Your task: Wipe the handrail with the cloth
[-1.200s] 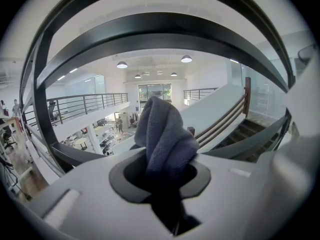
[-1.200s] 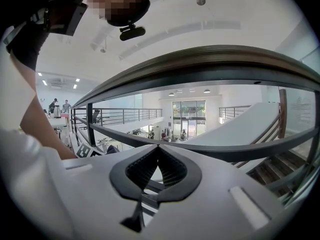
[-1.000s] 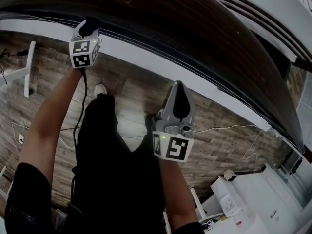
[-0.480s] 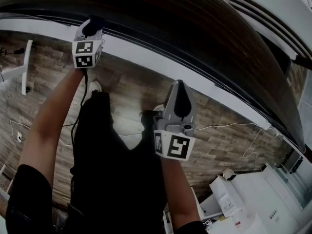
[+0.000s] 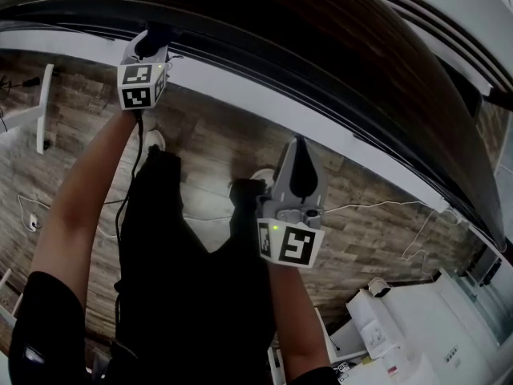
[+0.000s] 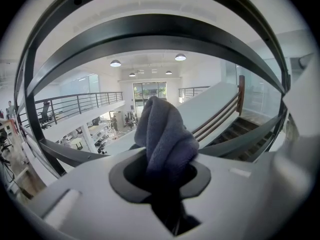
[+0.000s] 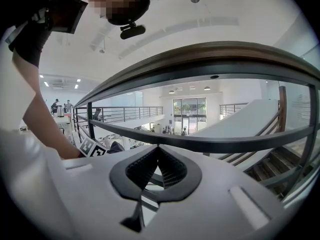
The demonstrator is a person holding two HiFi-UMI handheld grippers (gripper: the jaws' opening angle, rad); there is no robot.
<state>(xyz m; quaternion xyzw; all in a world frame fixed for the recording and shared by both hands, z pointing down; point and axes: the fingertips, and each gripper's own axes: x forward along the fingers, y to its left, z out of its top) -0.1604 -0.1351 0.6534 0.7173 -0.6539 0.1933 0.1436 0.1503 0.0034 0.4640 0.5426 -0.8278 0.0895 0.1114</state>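
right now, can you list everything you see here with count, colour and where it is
handrail: 1, dark brown wood, curving across the top
rails: several, dark grey metal, under the handrail
cloth: 1, grey-blue, bunched between the left gripper's jaws
floor: 1, brown wood planks, below the railing
cables: a few, thin and white, loose on the floor
cabinet: 1, white, bottom right corner
shoes: 2, light, on the floor
arms: 2, bare, reaching forward
left gripper: 1, light grey, raised near the rails, shut on the cloth
right gripper: 1, light grey, lower and short of the handrail, jaws together, empty
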